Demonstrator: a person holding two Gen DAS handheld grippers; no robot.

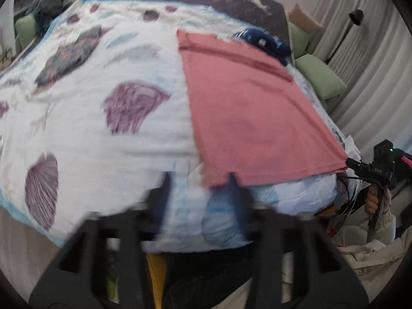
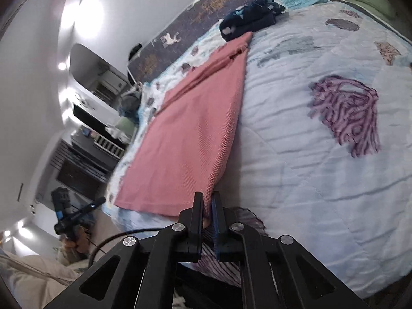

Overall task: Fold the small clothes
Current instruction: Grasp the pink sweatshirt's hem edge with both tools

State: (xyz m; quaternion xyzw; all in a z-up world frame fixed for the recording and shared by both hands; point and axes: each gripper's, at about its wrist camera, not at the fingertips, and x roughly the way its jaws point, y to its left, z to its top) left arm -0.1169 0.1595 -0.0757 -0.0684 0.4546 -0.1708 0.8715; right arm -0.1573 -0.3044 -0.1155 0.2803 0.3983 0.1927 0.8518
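Your right gripper (image 2: 208, 200) is clamped on the near corner of the flat pink knitted garment (image 1: 247, 113) spread on the shell-print quilt (image 1: 103, 134); your left gripper (image 1: 199, 180) stands apart, empty, beside the other near corner; grasp it before folding.

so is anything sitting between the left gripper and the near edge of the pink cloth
Nothing visible does. The left gripper is open just short of the pink cloth's near corner, only bare quilt between. The right gripper is shut on the other near corner.
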